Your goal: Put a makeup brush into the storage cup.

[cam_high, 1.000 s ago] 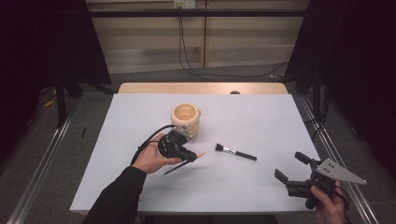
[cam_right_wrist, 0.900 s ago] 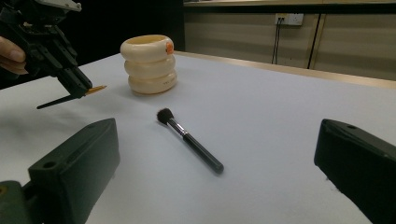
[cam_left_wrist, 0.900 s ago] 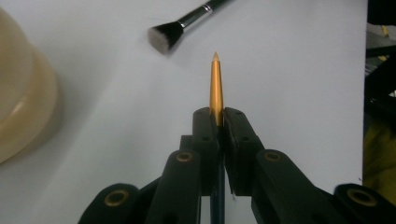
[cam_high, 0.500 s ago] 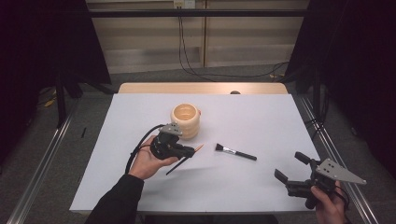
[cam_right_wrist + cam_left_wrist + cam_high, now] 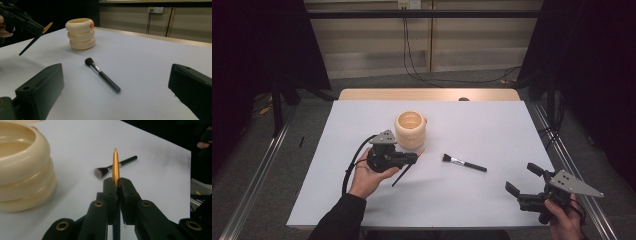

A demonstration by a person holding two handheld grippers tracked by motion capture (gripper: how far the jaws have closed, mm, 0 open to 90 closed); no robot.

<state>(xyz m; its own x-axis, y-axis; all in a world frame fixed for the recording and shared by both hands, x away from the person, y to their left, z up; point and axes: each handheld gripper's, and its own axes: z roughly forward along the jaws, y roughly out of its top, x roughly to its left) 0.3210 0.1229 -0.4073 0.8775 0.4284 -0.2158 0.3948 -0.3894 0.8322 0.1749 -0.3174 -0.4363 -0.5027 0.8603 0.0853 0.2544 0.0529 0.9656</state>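
While my left claw (image 5: 412,159) clamps the gold-tipped brush (image 5: 115,166) just beside the cream holder (image 5: 410,130) | right claw (image 5: 521,179) released | black brush (image 5: 464,163) between claws on counter (image 5: 492,125)

The high view is looking down across my table (image 5: 492,200); my left gripper view is sitting close beside the cream holder (image 5: 22,167); both gripper views are sharing the black brush (image 5: 102,75).

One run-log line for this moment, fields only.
left gripper: shut on thin brush | right gripper: open, idle | makeup brush: flat on table | cream holder: upright
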